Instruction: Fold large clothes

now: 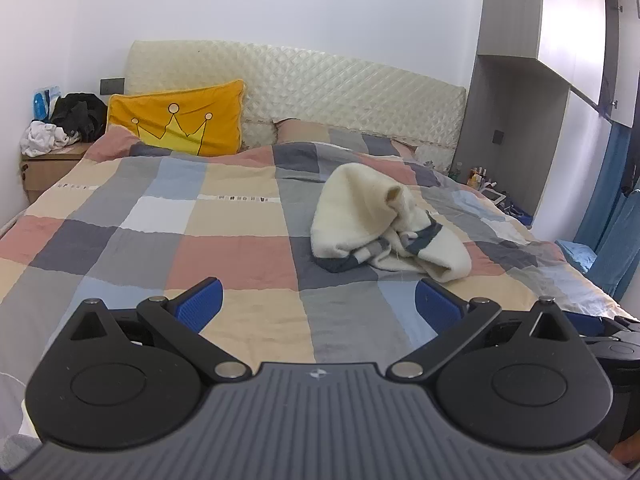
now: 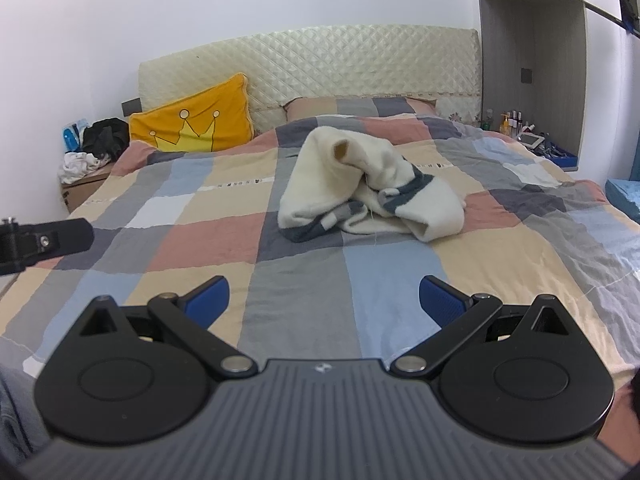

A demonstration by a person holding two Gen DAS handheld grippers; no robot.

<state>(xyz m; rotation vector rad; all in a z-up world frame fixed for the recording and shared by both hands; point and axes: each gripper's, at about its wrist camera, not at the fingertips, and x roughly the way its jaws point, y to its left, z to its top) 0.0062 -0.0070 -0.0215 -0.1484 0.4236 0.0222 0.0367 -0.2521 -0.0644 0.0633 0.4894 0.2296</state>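
Observation:
A cream sweater [image 1: 360, 216] with grey and dark blue stripes lies crumpled in a heap on the checked bedspread [image 1: 180, 232], right of the bed's middle. One sleeve cuff sticks up from the heap. My left gripper [image 1: 318, 304] hovers open above the near part of the bed, well short of the sweater, with nothing between its blue pads. In the right wrist view the same sweater [image 2: 360, 184] sits ahead at centre. My right gripper [image 2: 324, 300] is also open and empty, short of the heap. Part of the left gripper's body [image 2: 40, 240] shows at the left edge.
A yellow crown pillow [image 1: 176, 120] leans on the quilted headboard [image 1: 320, 92]. A nightstand [image 1: 44, 164] at left holds black and white clothes. At right, a shelf niche holds bottles [image 2: 516, 122] and a small screen. Blue fabric [image 1: 616, 240] hangs beside the bed's right edge.

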